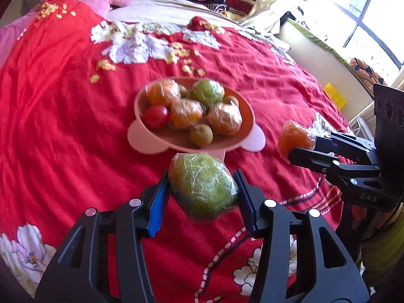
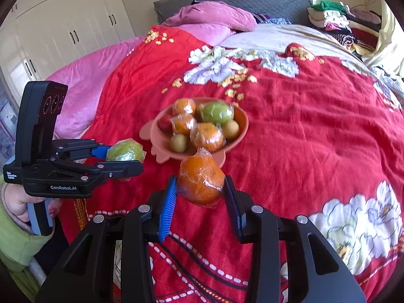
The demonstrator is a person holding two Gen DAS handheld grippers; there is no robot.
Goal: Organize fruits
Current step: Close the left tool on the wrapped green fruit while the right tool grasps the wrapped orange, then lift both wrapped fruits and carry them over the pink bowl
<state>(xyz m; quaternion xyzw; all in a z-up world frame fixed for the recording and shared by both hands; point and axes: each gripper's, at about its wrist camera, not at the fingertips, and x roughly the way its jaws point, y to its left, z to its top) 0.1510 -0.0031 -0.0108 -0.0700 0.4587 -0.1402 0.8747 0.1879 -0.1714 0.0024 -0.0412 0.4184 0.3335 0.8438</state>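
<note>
A pink bowl (image 1: 156,141) sits on the red bedspread, holding several wrapped oranges, a green fruit, a tomato and small brown fruits; it also shows in the right wrist view (image 2: 242,123). My left gripper (image 1: 202,184) is shut on a plastic-wrapped green fruit (image 1: 203,185), held just in front of the bowl; it appears at left in the right wrist view (image 2: 123,156). My right gripper (image 2: 200,186) is shut on a wrapped orange (image 2: 202,179), also near the bowl's front; it shows at right in the left wrist view (image 1: 295,139).
The red floral bedspread (image 2: 303,139) covers the bed. Pink pillows (image 2: 212,17) and a grey headboard lie at the far end. Piled clothes (image 2: 335,22) sit at the back right. A white wardrobe (image 2: 63,25) stands to the left, a window (image 1: 358,12) to the right.
</note>
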